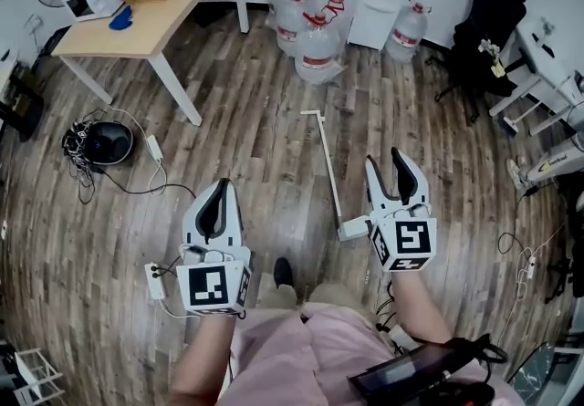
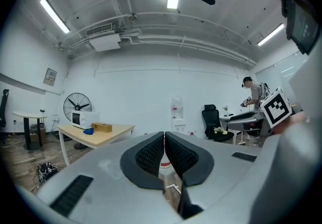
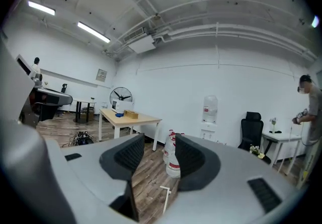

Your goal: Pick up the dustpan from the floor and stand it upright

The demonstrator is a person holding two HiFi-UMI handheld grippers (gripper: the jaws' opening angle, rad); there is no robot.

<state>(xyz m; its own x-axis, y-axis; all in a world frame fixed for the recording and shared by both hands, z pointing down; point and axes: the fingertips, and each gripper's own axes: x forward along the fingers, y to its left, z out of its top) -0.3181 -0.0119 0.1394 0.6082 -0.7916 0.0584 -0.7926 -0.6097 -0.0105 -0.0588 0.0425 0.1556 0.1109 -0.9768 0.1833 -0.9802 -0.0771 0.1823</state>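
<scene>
Plainly, the floor (image 1: 255, 149) is carrying the dustpan (image 1: 331, 171), which is lying flat at frame centre. Its thin white handle is running from upper centre down to the head just left of the right gripper (image 1: 385, 158). That nearer gripper is showing fingers spread and empty. The left gripper (image 1: 219, 187) is showing fingers pressed together on nothing.

We hold our left claw (image 1: 222, 187) low on our left, pointing forward and away from us with its marker cube facing back toward us, and its jaws meet at the tips, dark pads (image 2: 148, 155) closed together. Our right claw (image 1: 386, 161) is out on our right, a little farther forward than the other and pointing the same way, its jaws standing clearly apart. Our left forearm (image 1: 196, 363) and right forearm (image 1: 418, 308) both reach forward from our body.
</scene>
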